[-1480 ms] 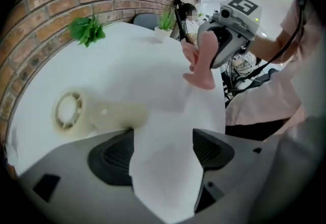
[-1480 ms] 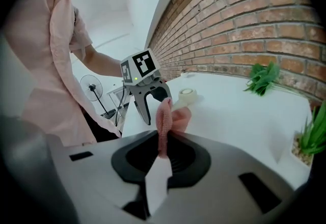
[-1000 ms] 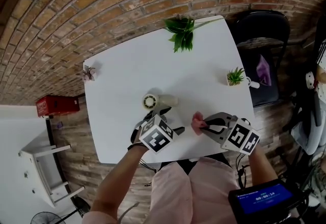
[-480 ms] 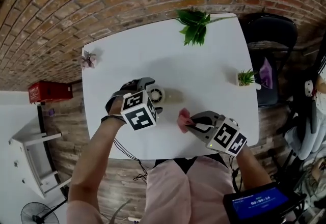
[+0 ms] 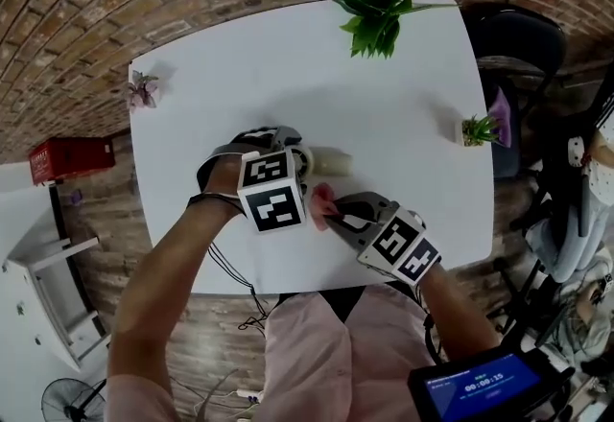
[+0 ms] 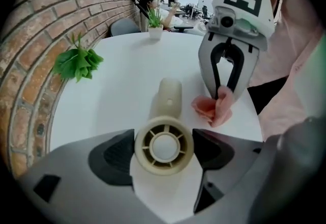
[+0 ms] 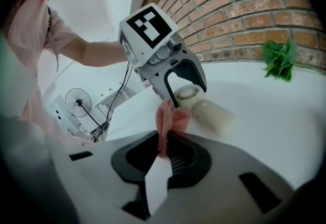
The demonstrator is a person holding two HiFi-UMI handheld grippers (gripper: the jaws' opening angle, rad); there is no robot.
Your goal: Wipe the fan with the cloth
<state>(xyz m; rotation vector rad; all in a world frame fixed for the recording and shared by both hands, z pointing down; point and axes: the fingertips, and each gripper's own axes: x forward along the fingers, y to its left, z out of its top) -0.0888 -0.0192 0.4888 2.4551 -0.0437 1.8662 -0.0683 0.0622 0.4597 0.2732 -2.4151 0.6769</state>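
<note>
White table (image 5: 240, 94) beside brick wall (image 5: 96, 8), plank floor (image 5: 106, 171)

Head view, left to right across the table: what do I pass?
Small flowering plant → left tongs, closing with the fan between them → pink cloth, pinched in the right tongs → small potted plant. Leafy plant omitted: overlaps.

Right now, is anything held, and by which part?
The right gripper pinches the pink cloth by one end. The left gripper holds nothing; its jaws are closing around the fan's round head.
</note>
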